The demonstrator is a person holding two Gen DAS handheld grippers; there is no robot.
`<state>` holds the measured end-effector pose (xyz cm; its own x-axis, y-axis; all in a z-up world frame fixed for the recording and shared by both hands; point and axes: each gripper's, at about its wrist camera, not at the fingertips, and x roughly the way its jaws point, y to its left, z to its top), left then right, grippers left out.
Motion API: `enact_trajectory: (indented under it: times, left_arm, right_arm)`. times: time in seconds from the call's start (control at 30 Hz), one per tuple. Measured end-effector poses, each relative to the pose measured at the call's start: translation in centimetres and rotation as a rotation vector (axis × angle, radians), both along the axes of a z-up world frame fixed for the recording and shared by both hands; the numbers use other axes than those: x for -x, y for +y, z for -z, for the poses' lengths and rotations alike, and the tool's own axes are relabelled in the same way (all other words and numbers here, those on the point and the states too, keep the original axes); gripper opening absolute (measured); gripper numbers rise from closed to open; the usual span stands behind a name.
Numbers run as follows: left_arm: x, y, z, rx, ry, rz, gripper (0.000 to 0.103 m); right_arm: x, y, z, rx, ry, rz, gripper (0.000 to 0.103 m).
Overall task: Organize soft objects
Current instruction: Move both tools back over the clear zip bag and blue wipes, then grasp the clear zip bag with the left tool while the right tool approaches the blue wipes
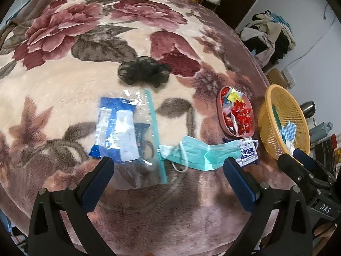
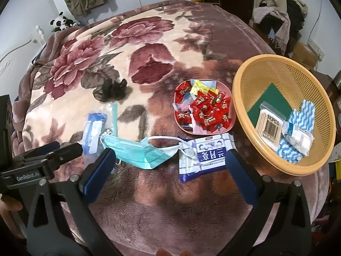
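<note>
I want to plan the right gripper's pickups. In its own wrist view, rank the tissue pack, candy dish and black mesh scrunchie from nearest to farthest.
From the right gripper:
1. Tissue pack, just ahead, between the open fingers, towards the right one.
2. Candy dish, farther ahead, slightly right.
3. Black mesh scrunchie, farthest, ahead to the left.

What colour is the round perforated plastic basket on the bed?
The round perforated plastic basket is yellow-orange, clearest in the right wrist view.

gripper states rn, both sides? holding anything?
Left gripper: open, holding nothing, over the face mask and zip bag.
Right gripper: open, holding nothing, over the face mask and white-blue packet.
</note>
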<state>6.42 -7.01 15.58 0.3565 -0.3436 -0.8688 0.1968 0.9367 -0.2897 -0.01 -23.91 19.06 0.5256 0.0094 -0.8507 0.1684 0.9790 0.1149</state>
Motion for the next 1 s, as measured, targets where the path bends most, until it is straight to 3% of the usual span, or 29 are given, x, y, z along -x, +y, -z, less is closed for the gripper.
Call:
enact_trajectory:
  times: [0.3, 1.0]
  left_arm:
    - [-0.3, 3.0, 0.7, 0.007, 0.017, -0.057, 0.103]
    - [-2.7, 11.4, 6.9, 0.003, 0.138, -0.198, 0.103]
  right_arm:
    - [-0.9, 1.5, 0.5, -0.004, 0.006, -0.03, 0.103]
    - [-6.3, 7.3, 3.7, -0.01, 0.07, -0.154, 0.103]
